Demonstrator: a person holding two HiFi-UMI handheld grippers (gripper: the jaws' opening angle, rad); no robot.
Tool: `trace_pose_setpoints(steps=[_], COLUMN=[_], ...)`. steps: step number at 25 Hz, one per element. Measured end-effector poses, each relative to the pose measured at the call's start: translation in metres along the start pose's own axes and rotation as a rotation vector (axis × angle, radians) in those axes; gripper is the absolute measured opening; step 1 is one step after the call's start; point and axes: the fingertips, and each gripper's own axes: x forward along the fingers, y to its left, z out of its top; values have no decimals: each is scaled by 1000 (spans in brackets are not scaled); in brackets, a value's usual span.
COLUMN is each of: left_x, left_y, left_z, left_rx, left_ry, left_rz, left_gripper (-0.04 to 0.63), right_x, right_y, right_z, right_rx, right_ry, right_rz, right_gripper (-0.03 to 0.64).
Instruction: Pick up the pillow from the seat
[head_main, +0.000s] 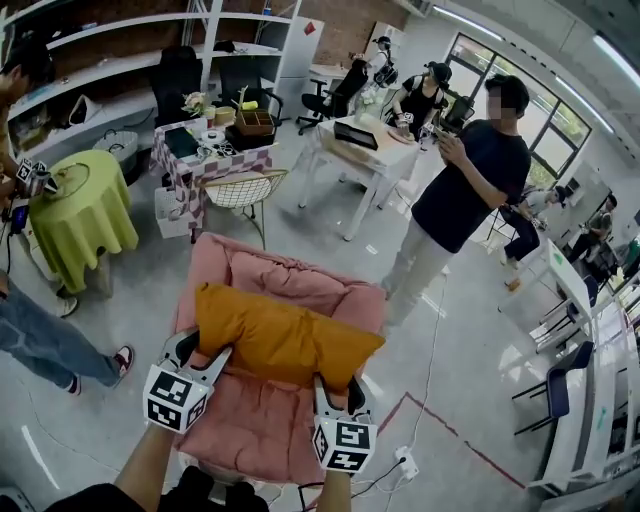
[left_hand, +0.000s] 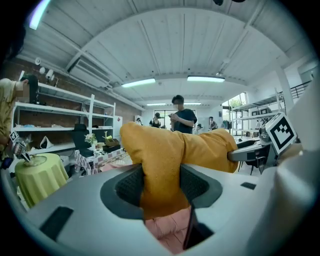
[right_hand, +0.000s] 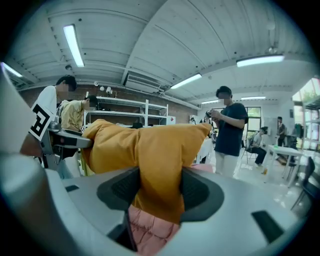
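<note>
An orange pillow (head_main: 280, 335) hangs lifted above the pink cushioned seat (head_main: 250, 425), held at its two near corners. My left gripper (head_main: 205, 362) is shut on the pillow's left corner; in the left gripper view the fabric (left_hand: 162, 170) bulges up between the two dark pads. My right gripper (head_main: 335, 392) is shut on the right corner, and the right gripper view shows the pillow (right_hand: 150, 160) pinched between its pads, with the pink seat (right_hand: 150, 232) below.
A person in a dark shirt (head_main: 470, 185) stands right of the seat. A wire chair (head_main: 245, 190) and a checkered table (head_main: 205, 150) stand behind it. A green-clothed round table (head_main: 80, 215) and a person's legs (head_main: 50, 345) are at left. A cable and power strip (head_main: 405, 465) lie on the floor.
</note>
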Motion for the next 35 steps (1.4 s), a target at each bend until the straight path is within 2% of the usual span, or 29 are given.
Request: trace_pose_setpoints(steps=[13, 35], left_x=[-35, -43], left_y=[-8, -13], left_z=[72, 84], left_rx=[77, 91], left_ry=[-135, -163], left_rz=[-21, -47], left_gripper=[216, 218], right_x=[-45, -62], right_y=[2, 3], right_z=[63, 76], right_rx=[-17, -33], right_ry=[-130, -168], right_rz=[-45, -76], right_gripper=[264, 268])
